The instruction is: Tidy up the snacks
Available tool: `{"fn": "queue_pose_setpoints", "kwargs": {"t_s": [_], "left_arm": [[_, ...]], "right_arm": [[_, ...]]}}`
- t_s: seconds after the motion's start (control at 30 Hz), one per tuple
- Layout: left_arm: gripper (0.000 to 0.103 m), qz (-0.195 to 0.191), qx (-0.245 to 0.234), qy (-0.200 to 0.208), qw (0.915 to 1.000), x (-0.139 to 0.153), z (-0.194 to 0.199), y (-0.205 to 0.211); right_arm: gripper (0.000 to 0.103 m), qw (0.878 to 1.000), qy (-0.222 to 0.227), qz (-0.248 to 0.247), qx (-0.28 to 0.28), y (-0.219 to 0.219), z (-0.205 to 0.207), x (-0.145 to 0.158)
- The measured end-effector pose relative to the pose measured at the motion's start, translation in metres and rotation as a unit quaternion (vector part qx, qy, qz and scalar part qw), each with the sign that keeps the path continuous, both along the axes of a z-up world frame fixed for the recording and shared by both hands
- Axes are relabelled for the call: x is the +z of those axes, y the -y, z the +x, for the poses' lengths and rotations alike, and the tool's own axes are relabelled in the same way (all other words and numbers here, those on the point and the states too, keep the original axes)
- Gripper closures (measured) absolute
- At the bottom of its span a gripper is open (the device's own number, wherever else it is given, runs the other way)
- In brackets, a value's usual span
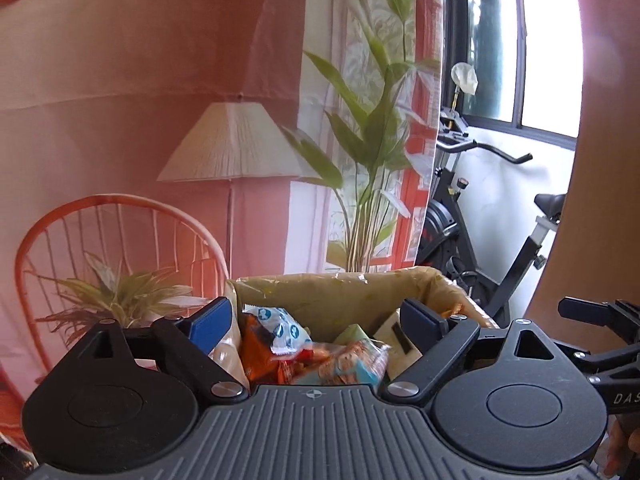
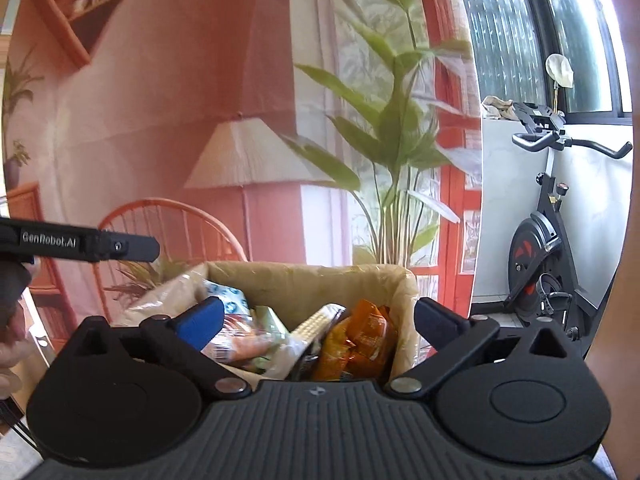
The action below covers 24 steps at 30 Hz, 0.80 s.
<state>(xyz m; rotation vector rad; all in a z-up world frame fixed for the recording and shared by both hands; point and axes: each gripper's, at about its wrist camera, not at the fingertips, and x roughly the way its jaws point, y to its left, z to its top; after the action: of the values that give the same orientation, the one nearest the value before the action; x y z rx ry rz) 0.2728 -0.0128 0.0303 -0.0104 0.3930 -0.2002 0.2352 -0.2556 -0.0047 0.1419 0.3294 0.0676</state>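
A tan lined box (image 1: pixel 340 296) holds several snack packets. In the left wrist view I see a white and blue packet (image 1: pixel 282 328), orange packets (image 1: pixel 260 356) and a clear packet of biscuits (image 1: pixel 344 364). My left gripper (image 1: pixel 318 324) is open and empty, held over the near side of the box. In the right wrist view the same box (image 2: pixel 312 284) shows an orange packet (image 2: pixel 360 340), a pale wafer pack (image 2: pixel 316 322) and a white and blue packet (image 2: pixel 224 296). My right gripper (image 2: pixel 318 322) is open and empty above the box.
A backdrop with a printed lamp (image 1: pixel 236 148), chair (image 1: pixel 116 240) and plants (image 1: pixel 376 120) hangs behind the box. An exercise bike (image 2: pixel 548 248) stands at the right by the window. The left gripper's body (image 2: pixel 80 244) shows at the left of the right wrist view.
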Motion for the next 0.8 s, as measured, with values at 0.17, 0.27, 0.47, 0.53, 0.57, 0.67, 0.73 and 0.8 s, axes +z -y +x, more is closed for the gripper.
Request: {"fn": "queue_pose_setpoints", "kwargs": {"t_s": [0.17, 0.27, 0.47, 0.53, 0.57, 0.67, 0.73, 0.8], "left_arm": [[0.009, 0.010, 0.018, 0.013, 0.9997, 0.012, -0.038, 0.003], [0.008, 0.035, 0.036, 0.029, 0.9983, 0.019, -0.063, 0.006], [0.008, 0.017, 0.036, 0.040, 0.9984, 0.031, -0.113, 0.001], [0.008, 0.016, 0.041, 0.040, 0.9982, 0.033, -0.127, -0.001], [0.008, 0.019, 0.044, 0.042, 0.9980, 0.033, -0.135, -0.001], [0.008, 0.026, 0.053, 0.052, 0.9969, 0.036, -0.159, -0.002], [0.008, 0.024, 0.060, 0.055, 0.9964, 0.038, -0.171, -0.004], [0.008, 0.022, 0.062, 0.056, 0.9963, 0.041, -0.181, -0.007]], "right_arm": [[0.000, 1.000, 0.014, -0.008, -0.003, -0.010, -0.033, 0.020], [0.000, 1.000, 0.019, -0.007, -0.014, -0.015, -0.052, 0.031], [0.000, 0.999, 0.032, 0.000, -0.024, -0.026, -0.093, 0.049], [0.000, 0.999, 0.032, 0.002, -0.028, -0.030, -0.104, 0.053], [0.000, 0.999, 0.032, 0.003, -0.029, -0.032, -0.109, 0.055], [0.000, 0.999, 0.032, 0.003, -0.035, -0.038, -0.128, 0.060], [0.000, 0.999, 0.034, 0.002, -0.037, -0.043, -0.139, 0.064], [0.000, 0.999, 0.037, 0.003, -0.037, -0.047, -0.150, 0.066]]}}
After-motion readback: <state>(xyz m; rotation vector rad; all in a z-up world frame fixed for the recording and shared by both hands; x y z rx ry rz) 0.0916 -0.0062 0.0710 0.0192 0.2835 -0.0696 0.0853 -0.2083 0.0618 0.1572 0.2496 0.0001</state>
